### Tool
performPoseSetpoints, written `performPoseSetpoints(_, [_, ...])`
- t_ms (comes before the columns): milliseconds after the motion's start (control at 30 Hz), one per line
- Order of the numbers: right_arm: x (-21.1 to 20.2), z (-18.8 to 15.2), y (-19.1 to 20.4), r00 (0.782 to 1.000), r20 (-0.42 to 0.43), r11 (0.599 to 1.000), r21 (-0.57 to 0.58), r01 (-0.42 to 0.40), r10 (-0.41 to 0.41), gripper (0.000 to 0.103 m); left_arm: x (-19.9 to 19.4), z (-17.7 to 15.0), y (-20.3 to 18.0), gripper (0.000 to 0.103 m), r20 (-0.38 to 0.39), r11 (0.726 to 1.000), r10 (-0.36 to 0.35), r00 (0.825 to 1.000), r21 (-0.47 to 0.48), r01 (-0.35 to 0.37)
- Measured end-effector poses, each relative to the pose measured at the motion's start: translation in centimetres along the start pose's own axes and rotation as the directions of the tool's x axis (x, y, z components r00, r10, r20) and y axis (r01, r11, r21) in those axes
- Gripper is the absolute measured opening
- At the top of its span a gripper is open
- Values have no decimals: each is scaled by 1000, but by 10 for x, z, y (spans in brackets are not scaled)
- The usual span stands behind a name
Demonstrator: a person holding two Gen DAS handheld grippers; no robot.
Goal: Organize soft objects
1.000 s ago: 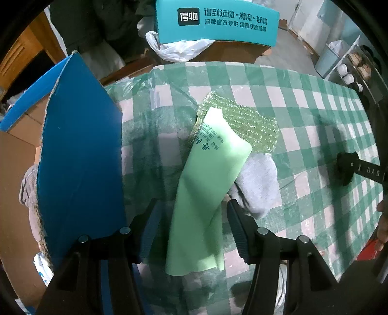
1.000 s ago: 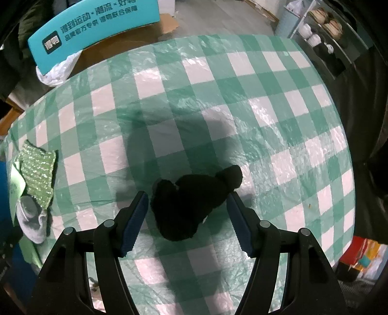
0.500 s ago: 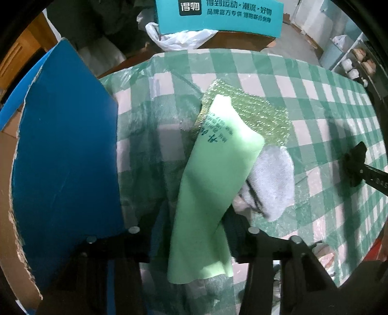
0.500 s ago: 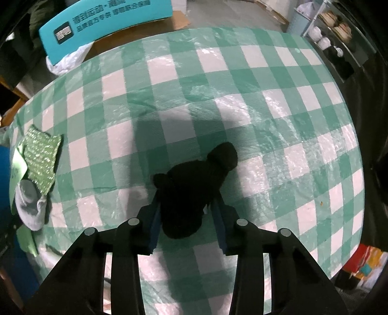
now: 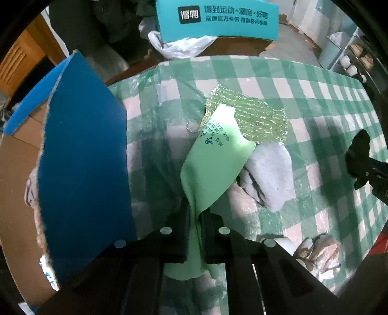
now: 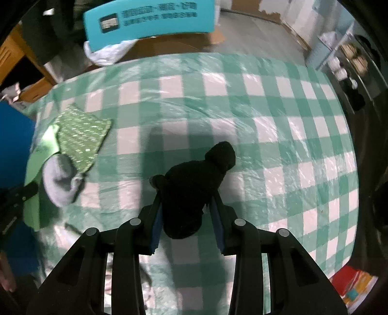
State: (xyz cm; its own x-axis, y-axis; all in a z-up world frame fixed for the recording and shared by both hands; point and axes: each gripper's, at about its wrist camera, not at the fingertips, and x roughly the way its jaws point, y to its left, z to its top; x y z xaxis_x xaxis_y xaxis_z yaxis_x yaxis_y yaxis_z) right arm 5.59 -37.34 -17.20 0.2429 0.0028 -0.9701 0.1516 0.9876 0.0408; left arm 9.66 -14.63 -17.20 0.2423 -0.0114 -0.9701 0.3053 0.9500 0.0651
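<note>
Pale green foam sheet (image 5: pixel 213 164), thin, limp, printed, on checked tablecloth (image 5: pixel 315 101): now pinched at near end by left gripper (image 5: pixel 194 218), whose jaws a second ago stood apart on either side. Black plush toy (image 6: pixel 191 191), fuzzy, rounded, mid-table: right gripper (image 6: pixel 185 215) likewise closed onto it since then, pads pressing its sides. Both grasps made; lift likely next. Beside sheet: green bubble-wrap pouch (image 5: pixel 257 116), grey sock (image 5: pixel 269 174), blue cardboard box flap (image 5: pixel 82 169).

We cannot read the blurred print on the teal box (image 6: pixel 148 20), and the blue flap (image 5: pixel 84 169) hides the carton behind it.
</note>
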Motion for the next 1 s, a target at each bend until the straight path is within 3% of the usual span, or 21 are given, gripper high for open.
performPoseSetpoints(700, [-66,-16,40,989,90,986,-130,-106,118,34,-63,-15,1,7,98,997,-73,992,14,72])
performPoseSetpoints(1000, [-96,-22,51,977,139,976,-168,-138,163,34,-90,-26,0,8,151,997,-56,987,51,49])
